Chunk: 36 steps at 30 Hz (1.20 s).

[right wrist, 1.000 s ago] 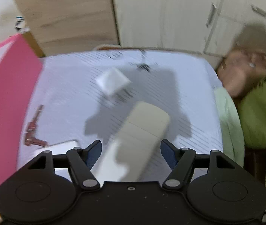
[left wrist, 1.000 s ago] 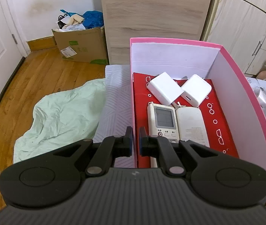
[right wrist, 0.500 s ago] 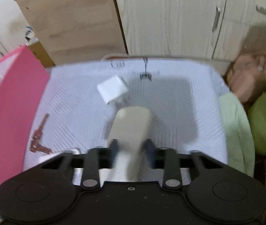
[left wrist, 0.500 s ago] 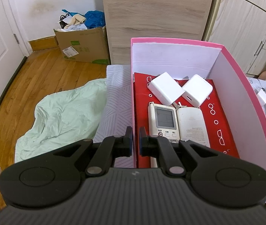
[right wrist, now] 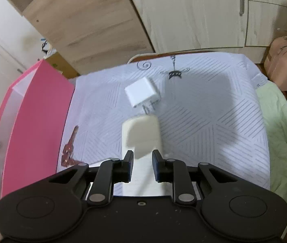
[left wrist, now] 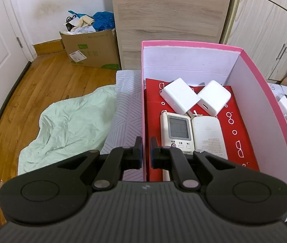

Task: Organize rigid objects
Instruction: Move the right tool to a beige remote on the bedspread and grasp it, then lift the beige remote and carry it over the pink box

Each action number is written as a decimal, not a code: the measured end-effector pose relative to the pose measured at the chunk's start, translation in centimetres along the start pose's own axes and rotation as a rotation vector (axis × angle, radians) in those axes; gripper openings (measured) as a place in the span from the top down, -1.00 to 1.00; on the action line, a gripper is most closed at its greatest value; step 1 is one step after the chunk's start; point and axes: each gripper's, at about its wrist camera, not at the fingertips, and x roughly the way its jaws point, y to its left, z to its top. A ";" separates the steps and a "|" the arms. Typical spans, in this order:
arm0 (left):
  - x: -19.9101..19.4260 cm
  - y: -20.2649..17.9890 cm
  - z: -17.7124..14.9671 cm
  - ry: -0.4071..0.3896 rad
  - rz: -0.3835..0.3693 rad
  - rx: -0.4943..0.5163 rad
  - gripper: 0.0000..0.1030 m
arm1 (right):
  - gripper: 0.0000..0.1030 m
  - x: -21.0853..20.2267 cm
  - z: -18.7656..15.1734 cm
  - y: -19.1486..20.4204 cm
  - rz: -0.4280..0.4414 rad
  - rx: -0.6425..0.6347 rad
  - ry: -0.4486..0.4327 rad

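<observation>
My left gripper (left wrist: pixel 145 154) is shut on the left wall of the pink box (left wrist: pixel 265 85). In the box lie two white chargers (left wrist: pixel 178 95) (left wrist: pixel 214 97), a remote with a screen (left wrist: pixel 178 131) and a face-down white remote (left wrist: pixel 208 135) on a red lining. My right gripper (right wrist: pixel 142 162) grips a cream remote (right wrist: pixel 141 135) by its near end, above the patterned bed cover; its jaws are opening slightly while the pads still press the remote. Beyond the remote, a white charger (right wrist: pixel 141 92) lies on the cover. A bunch of reddish keys (right wrist: pixel 69 147) lies beside the box's outer wall (right wrist: pixel 36 121).
A wooden cabinet (left wrist: pixel 167 20) and white wardrobe doors (right wrist: pixel 204 10) stand behind the bed. A full cardboard box (left wrist: pixel 90 48) sits on the wood floor, and a pale green sheet (left wrist: pixel 66 125) hangs off the bed. A tan bag (right wrist: pixel 285 64) is at the right.
My right gripper closed from wide open onto the cream remote, which now points straight away from the camera and off the cover. The left gripper and box stayed put.
</observation>
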 end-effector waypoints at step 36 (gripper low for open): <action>0.0 0.2 0.1 0.001 0.000 -0.006 0.87 | -0.15 -6.0 -1.0 9.5 0.054 -0.399 -0.415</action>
